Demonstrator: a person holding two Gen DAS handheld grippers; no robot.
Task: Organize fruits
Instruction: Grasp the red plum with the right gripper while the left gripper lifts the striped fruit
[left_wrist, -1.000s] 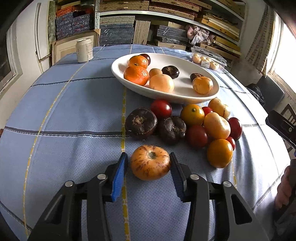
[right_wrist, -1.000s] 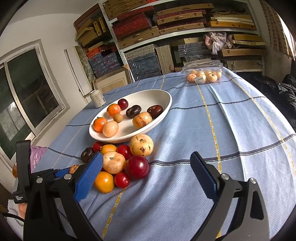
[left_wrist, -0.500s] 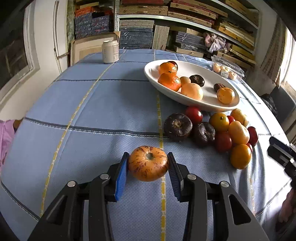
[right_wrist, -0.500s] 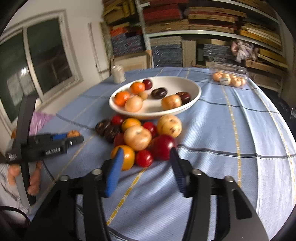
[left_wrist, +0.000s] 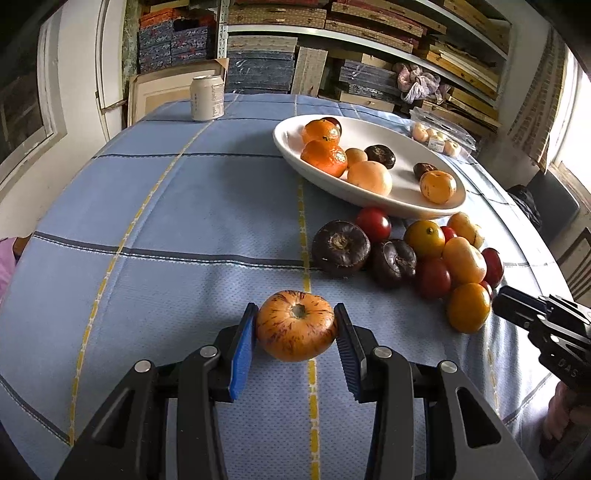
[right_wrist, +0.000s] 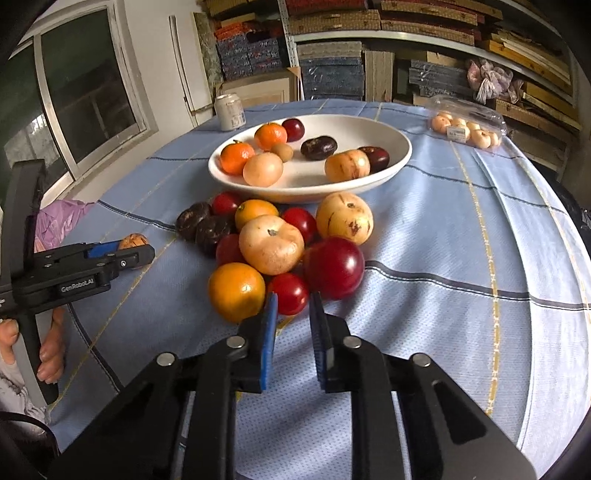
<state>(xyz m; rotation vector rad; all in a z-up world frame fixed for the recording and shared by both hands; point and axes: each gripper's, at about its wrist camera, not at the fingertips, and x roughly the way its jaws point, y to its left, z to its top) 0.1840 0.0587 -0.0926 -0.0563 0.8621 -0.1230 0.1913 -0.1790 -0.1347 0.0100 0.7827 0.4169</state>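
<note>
Left gripper (left_wrist: 295, 308): clamped on a round orange fruit with red streaks (left_wrist: 295, 330), blue pads pressing both flanks, stem dimple facing up. Held just clear of the blue checked tablecloth (left_wrist: 184, 221), by the look of the shadow beneath.

Ahead and to the right of those pads: a white oval ceramic bowl (left_wrist: 369, 206), already carrying mandarins, dark fruit and a pale peach-coloured one. Long axis running away to the right, near end closest. Between tool and bowl, slightly right: a loose pile of red, yellow and dark purple fruits (left_wrist: 406, 254) on the cloth, touching the bowl's near wall.

Right gripper (right_wrist: 292, 295): drawn in to a slim gap, a small glossy red fruit (right_wrist: 288, 291) right at the tips, front edge of the pile. Real pinch or only a touch? Cannot tell from here.

Probably a carry next for the streaked fruit: forward and right, up over the pile, down into open white space in the bowl's middle. Worth watching the rim on the way over.
</note>
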